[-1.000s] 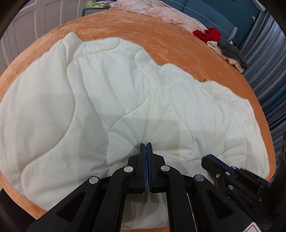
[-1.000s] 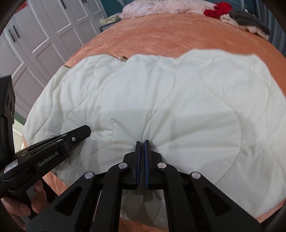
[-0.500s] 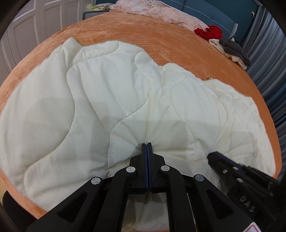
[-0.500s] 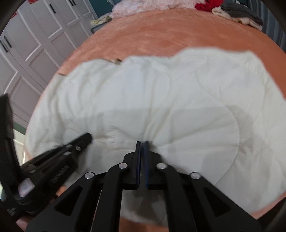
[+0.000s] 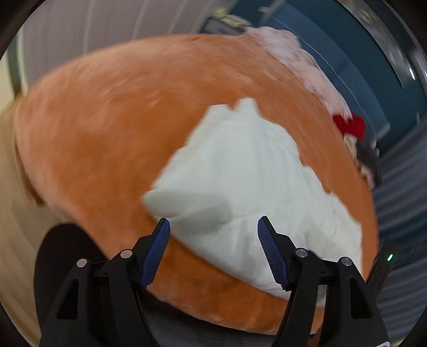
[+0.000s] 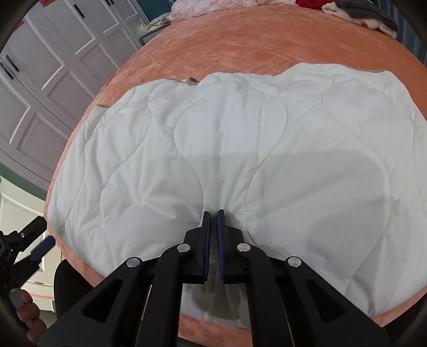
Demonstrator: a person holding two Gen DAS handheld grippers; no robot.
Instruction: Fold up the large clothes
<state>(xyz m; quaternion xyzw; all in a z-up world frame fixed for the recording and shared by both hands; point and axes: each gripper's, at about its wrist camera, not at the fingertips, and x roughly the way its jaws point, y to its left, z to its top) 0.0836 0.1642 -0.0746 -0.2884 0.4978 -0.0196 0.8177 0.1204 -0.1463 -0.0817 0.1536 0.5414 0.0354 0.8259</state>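
Observation:
A large white quilted blanket lies spread on the orange bed. In the right wrist view my right gripper is shut on a fold of the blanket's near edge, with fabric pinched between the blue pads. My left gripper is open and empty, off the blanket's left corner near the bed's front edge; that view is motion-blurred. The left gripper also shows at the lower left of the right wrist view.
Pink, red and grey clothes are piled at the far side of the bed. White wardrobe doors stand to the left. A blue headboard is behind the bed.
My left gripper has opened, let go of the blanket and swung away to the left. My right gripper keeps its hold on the near edge.

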